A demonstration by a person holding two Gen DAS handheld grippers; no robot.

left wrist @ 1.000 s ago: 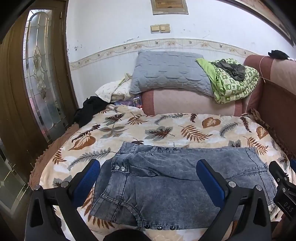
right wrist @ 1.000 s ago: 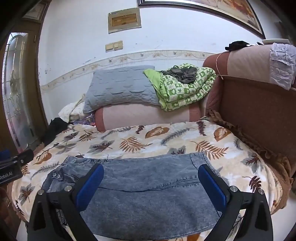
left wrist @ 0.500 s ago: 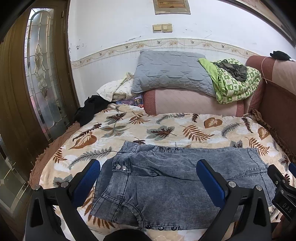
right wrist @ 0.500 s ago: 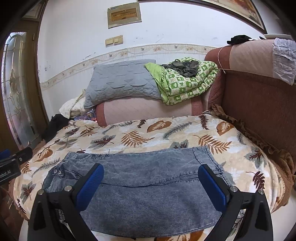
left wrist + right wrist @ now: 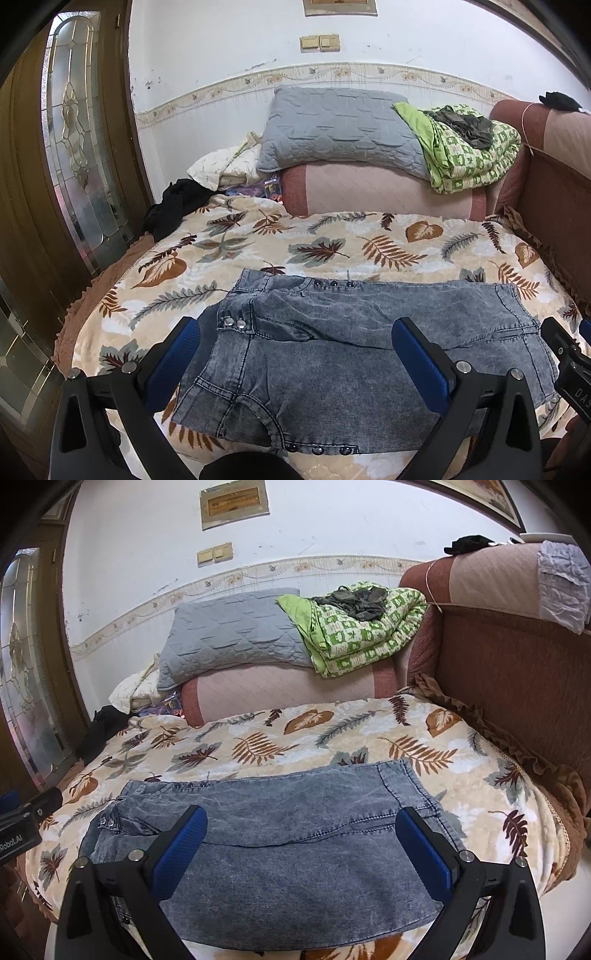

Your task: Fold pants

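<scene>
Home bedroom: leaf-print bedspread [image 5: 332, 236], grey pillow [image 5: 340, 129] and green quilt [image 5: 476, 155] far, glass-panelled door [image 5: 81, 155] left.

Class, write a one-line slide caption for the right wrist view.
Open right gripper poised above grey denim pants spread flat on a leaf-print bedspread.

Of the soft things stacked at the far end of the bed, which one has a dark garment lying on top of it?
The green-and-white patterned quilt, folded at the right end of the stack. A crumpled dark garment lies on it; the grey quilted pillow beside it carries only the quilt's edge.
</scene>
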